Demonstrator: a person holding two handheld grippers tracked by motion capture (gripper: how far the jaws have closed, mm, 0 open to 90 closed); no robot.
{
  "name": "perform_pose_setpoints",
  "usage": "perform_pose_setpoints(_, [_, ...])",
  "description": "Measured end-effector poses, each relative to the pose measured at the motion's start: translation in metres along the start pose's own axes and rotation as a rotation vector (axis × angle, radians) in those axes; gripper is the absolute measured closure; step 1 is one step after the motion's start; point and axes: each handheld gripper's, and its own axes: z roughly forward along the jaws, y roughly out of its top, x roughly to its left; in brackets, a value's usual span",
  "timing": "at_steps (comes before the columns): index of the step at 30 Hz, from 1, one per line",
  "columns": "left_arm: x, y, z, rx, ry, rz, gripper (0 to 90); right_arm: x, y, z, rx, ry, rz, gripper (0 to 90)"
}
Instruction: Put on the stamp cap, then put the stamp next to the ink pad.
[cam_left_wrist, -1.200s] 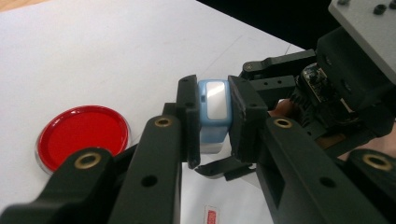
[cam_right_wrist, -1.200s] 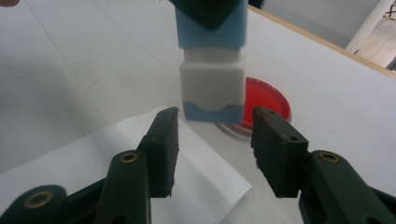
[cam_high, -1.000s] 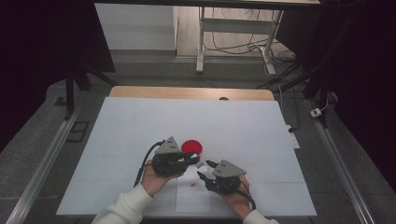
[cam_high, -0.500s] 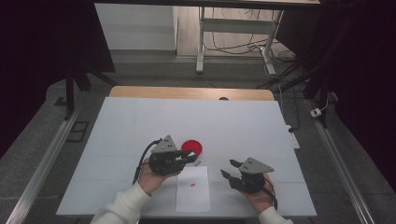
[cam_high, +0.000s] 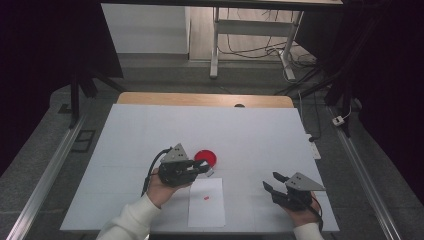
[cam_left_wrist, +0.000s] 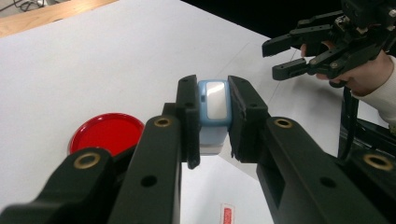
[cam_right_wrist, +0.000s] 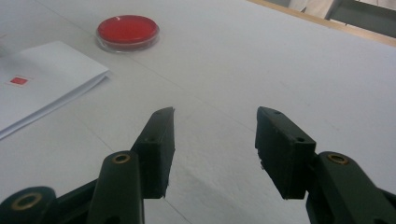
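Note:
A small pale-blue and white stamp (cam_left_wrist: 214, 105) is clamped between the jaws of my left gripper (cam_left_wrist: 213, 86). That left gripper (cam_high: 206, 169) hovers just above the top edge of a white paper sheet (cam_high: 206, 202), beside a round red ink dish (cam_high: 205, 157). A small red stamped mark (cam_high: 206, 198) sits on the sheet. My right gripper (cam_high: 270, 180) stands open and empty over bare table to the right of the sheet. In the right gripper view its jaws (cam_right_wrist: 215, 116) point towards the dish (cam_right_wrist: 127, 29) and the sheet (cam_right_wrist: 42, 74).
The white table top (cam_high: 260, 135) stretches wide beyond both grippers, with a wooden strip (cam_high: 200, 99) along its far edge. Metal rails run along both sides. A desk frame and cables stand on the floor behind.
My right gripper has slid to the right, away from the left gripper and off the paper sheet, which now lies uncovered. The left gripper has kept still with the stamp.

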Motion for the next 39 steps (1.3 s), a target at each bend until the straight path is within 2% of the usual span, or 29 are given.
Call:
perform_pose_setpoints(4, [0.001,0.0,-0.001,0.007,0.006,0.005,75.2,-0.003,-0.002,-0.002,0.012,-0.012,-0.004,47.0])
perform_pose_setpoints(10, [0.003,0.001,-0.003,0.01,0.015,0.009,75.1,-0.002,-0.003,0.0,0.018,-0.001,-0.018,47.0])
perform_pose_setpoints(24, [0.013,0.0,-0.005,0.012,0.059,0.008,75.0,-0.002,-0.002,0.001,0.022,-0.007,-0.027,47.1])
perform_pose_setpoints(39, [0.038,-0.006,-0.003,0.04,0.142,-0.02,74.9,-0.001,-0.002,0.003,0.026,-0.008,-0.031,47.2])
